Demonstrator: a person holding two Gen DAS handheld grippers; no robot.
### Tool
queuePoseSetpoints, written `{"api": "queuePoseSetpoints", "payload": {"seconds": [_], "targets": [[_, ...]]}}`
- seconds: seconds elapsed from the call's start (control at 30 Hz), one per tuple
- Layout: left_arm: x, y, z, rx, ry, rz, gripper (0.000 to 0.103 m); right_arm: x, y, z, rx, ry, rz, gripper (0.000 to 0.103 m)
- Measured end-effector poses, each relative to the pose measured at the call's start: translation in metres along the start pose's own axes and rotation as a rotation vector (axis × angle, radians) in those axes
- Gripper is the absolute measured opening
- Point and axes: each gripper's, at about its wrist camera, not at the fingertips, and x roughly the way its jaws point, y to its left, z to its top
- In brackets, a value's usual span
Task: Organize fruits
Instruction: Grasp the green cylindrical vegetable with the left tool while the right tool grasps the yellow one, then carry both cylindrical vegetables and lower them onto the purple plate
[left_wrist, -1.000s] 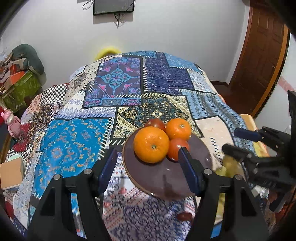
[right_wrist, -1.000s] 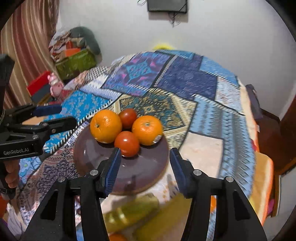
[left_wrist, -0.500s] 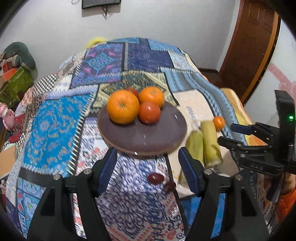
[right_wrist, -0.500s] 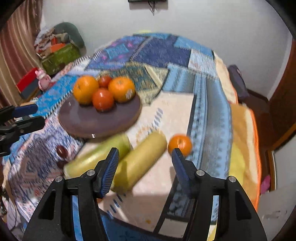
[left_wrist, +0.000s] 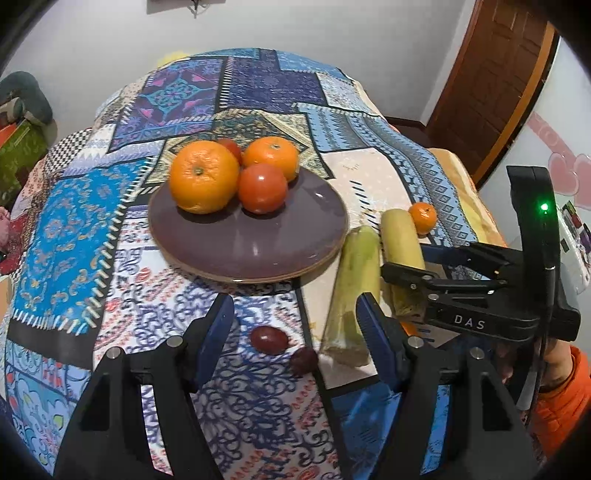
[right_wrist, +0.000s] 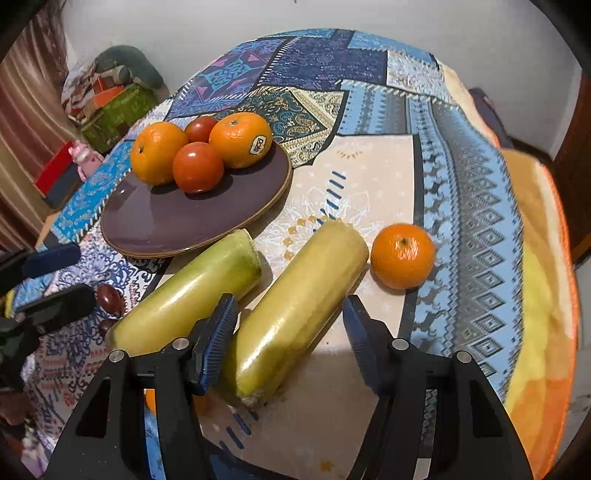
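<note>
Nearest us, our right gripper (right_wrist: 290, 332) stands open astride the near end of one yellow-green cob (right_wrist: 295, 310); our left gripper (left_wrist: 295, 328) is open too, above two grapes (left_wrist: 269, 339). A second cob (right_wrist: 188, 291) lies beside the first. Farther off, a small orange (right_wrist: 402, 255) sits on the cloth (right_wrist: 461, 206), and the plate (right_wrist: 177, 225) holds oranges (right_wrist: 240, 139) and tomatoes (right_wrist: 197, 171).

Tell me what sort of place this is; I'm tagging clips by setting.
Probably a home bedroom or living room: a patchwork quilt covers the surface under the plate of fruit, a wooden door stands at right, and piled belongings sit against the wall.
</note>
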Motion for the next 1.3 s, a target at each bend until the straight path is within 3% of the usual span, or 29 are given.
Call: {"api": "queuePoseSetpoints", "payload": {"seconds": [0.17, 0.3, 0.7, 0.93, 1.3], "targets": [[0.012, -0.016, 0.005, 0.027, 0.02, -0.027, 0.068, -0.006, -0.001, -0.009, -0.013, -0.002, 0.026, 0.039], [0.028, -0.027, 0.011, 0.052, 0.058, -0.031, 0.052, -0.01, -0.001, -0.017, -0.045, 0.006, 0.014, 0.032], [0.071, -0.043, 0.015, 0.059, 0.154, -0.063, 0.042, -0.018, -0.006, -0.024, -0.078, 0.021, 0.007, 0.033], [0.066, -0.042, 0.014, 0.046, 0.151, -0.083, 0.037, -0.009, -0.004, -0.02, -0.07, -0.001, -0.01, 0.034], [0.04, -0.035, -0.01, 0.045, 0.155, -0.056, 0.037, -0.03, -0.006, -0.044, -0.072, 0.02, 0.022, 0.032]]}}
